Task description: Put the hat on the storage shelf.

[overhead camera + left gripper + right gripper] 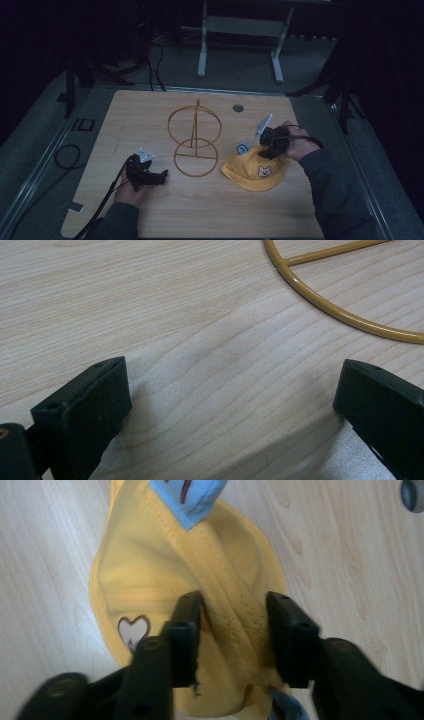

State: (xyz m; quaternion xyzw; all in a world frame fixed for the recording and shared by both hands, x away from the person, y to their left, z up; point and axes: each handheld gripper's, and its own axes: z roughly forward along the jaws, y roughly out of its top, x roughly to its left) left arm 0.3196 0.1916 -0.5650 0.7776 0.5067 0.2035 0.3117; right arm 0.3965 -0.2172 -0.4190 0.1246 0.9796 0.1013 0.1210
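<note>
Jaws of the right gripper (232, 635) pinch the yellow cap's (165, 575) fabric ridge between them; left gripper (232, 405) gapes empty.

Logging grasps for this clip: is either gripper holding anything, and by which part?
The right gripper pinches the yellow cap by a raised fold of its crown; the left gripper is open over bare table.

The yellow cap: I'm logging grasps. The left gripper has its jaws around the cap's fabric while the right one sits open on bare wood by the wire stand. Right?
Sides are swapped. The right gripper has its jaws around the yellow cap, per the right gripper view; the left gripper sits open on bare wood by the wire stand.
</note>
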